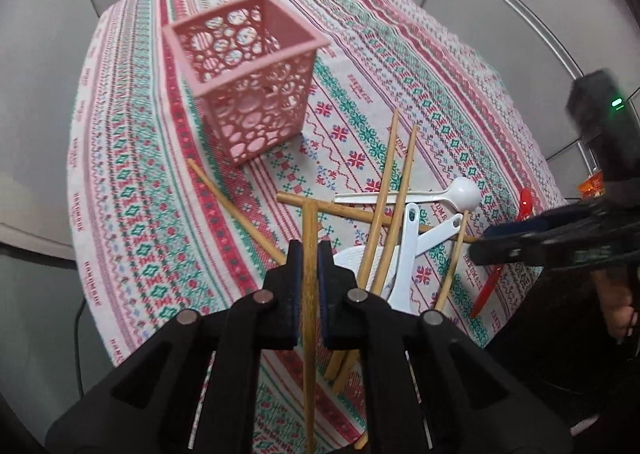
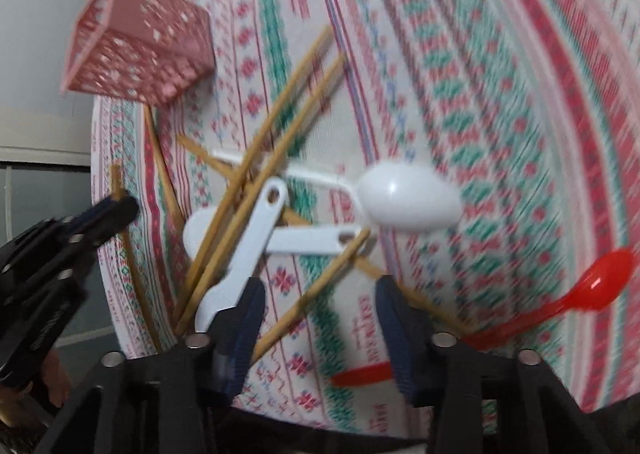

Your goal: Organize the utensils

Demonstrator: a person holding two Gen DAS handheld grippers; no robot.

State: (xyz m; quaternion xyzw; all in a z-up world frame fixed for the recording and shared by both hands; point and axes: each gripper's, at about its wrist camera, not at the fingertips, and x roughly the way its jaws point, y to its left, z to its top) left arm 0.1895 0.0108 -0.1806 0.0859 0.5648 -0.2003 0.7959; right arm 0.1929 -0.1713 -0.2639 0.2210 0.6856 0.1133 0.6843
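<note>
Right now the left gripper [image 1: 306, 254] is clamped on a single wooden chopstick [image 1: 309, 294], which runs lengthwise between its two fingers and sticks out past the fingertips toward the pile. That pile of utensils lies on a patterned tablecloth [image 1: 160, 214] in red, green and white: several more chopsticks [image 1: 384, 194] crossing one another, a white spoon [image 1: 460, 192] with its bowl toward the table's right edge, two flat white scoops [image 1: 408, 246] with holes in their handles, and a red spoon [image 2: 600, 282] off to the right, apart from the heap. A pink basket [image 1: 248, 86] with round cut-outs stands upright beyond the pile, near the far left part of the cloth, with one chopstick lying just beside its base.

In the right wrist view, which is blurred, the right gripper [image 2: 320, 318] hangs low over the pile with its jaws apart. A chopstick and the red spoon's handle pass through the gap between the fingers, yet the pads press on neither. One white scoop lies against the left finger [image 2: 244, 318]; whether it touches is hard to tell through the blur.
</note>
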